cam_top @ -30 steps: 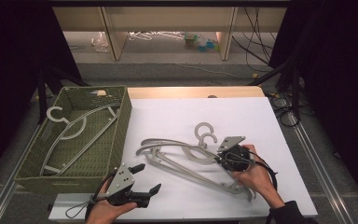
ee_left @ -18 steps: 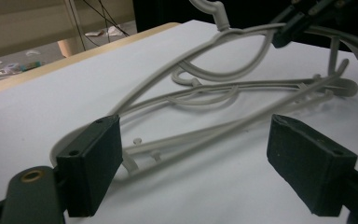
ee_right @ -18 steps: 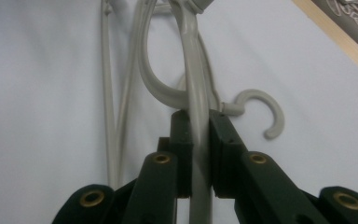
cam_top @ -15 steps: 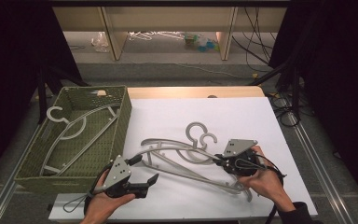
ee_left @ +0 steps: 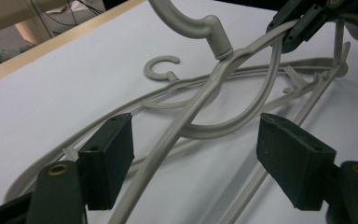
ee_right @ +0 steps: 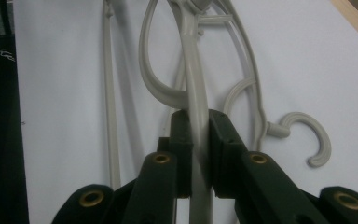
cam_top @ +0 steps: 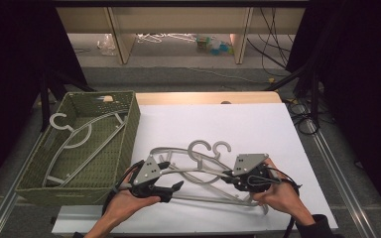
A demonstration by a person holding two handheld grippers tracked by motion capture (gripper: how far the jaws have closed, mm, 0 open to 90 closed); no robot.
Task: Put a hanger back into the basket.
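Right gripper (cam_top: 230,179) is clamped on the shoulder bar of the upper grey hanger (ee_right: 196,93); in the right gripper view the pads (ee_right: 181,140) squeeze the bar from both sides, no gap. In the left gripper view that hanger's hook and neck sit raised above the sheet, so its right end is lifted off the white table sheet (cam_top: 213,124).

Left gripper (cam_top: 174,174) has its jaws spread, and they have just been closing in a bit. The same hanger's bar runs up between the two pads (ee_left: 112,154) in the left gripper view, not pressed by either one. Contact with the left pad is hard to rule out from this angle; looks like a small gap.

A second grey hanger (cam_top: 223,148) lies flat on the sheet under the lifted one, hook pointing away from the person, arms tangled with the first.

Green woven basket (cam_top: 129,119) stands at the left edge of the table, just beside the sheet, with one more hanger (cam_top: 74,139) lying inside it. Both hands are near the front edge of the table, well apart from each other, with the hanger pile between them.
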